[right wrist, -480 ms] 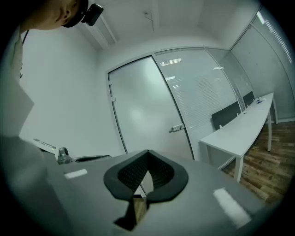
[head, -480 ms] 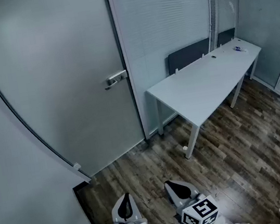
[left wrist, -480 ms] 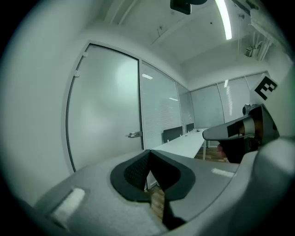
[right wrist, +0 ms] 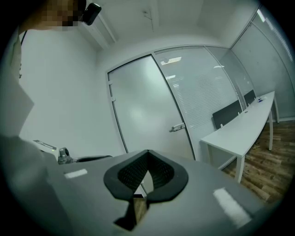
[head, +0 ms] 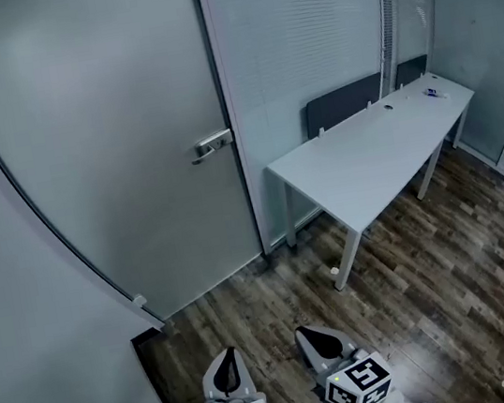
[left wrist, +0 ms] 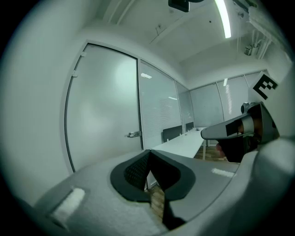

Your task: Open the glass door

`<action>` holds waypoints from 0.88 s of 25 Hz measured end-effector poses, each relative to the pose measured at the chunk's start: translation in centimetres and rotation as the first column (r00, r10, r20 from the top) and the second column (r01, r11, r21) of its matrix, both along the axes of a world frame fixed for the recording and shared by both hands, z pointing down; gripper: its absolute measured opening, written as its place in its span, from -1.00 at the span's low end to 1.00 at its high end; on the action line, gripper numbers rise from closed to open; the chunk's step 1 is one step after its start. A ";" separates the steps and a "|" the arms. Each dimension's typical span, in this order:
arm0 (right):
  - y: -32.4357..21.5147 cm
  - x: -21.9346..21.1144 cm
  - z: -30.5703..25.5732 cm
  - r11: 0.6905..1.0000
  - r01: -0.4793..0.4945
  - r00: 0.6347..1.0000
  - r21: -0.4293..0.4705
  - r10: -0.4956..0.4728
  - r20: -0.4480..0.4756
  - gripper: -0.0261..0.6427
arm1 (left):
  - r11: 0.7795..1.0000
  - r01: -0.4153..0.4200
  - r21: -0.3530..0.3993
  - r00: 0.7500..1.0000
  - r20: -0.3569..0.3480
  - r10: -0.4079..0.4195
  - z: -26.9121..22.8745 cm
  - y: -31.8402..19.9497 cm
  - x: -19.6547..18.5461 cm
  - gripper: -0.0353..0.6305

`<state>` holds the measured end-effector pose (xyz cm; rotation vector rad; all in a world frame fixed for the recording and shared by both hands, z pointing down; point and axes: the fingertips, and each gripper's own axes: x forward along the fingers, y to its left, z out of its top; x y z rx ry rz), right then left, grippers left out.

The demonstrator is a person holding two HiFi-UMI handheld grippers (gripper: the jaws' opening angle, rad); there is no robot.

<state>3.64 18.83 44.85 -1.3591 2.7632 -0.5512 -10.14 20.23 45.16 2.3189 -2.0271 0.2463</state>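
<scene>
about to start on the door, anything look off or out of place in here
Nothing stands out. The door is shut, its handle intact, and the table stands upright with small items at its far end.

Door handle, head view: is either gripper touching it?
No: the left gripper and the right gripper both sit at the bottom edge, over the wood floor, far from the door handle.

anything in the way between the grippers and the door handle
Nothing visible. Bare floor lies between the left gripper, the right gripper and the door; the handle is free, and the table stands off to the right.
</scene>
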 end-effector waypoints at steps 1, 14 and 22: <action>0.0 0.1 -0.1 1.000 0.008 1.000 0.003 -0.008 0.005 -0.91 | 1.000 -0.002 0.002 1.000 0.003 0.002 -0.1 -0.1 0.2 -0.88; -0.2 3.0 -1.0 0.998 0.053 0.998 0.034 -0.053 0.025 -0.91 | 1.000 -0.008 0.017 1.000 0.017 0.007 -0.2 -0.8 3.6 -0.88; -5.0 2.2 0.5 1.000 0.024 1.000 0.009 -0.024 0.002 -0.91 | 1.000 -0.023 -0.007 1.000 -0.002 0.023 1.4 -6.3 2.4 -0.88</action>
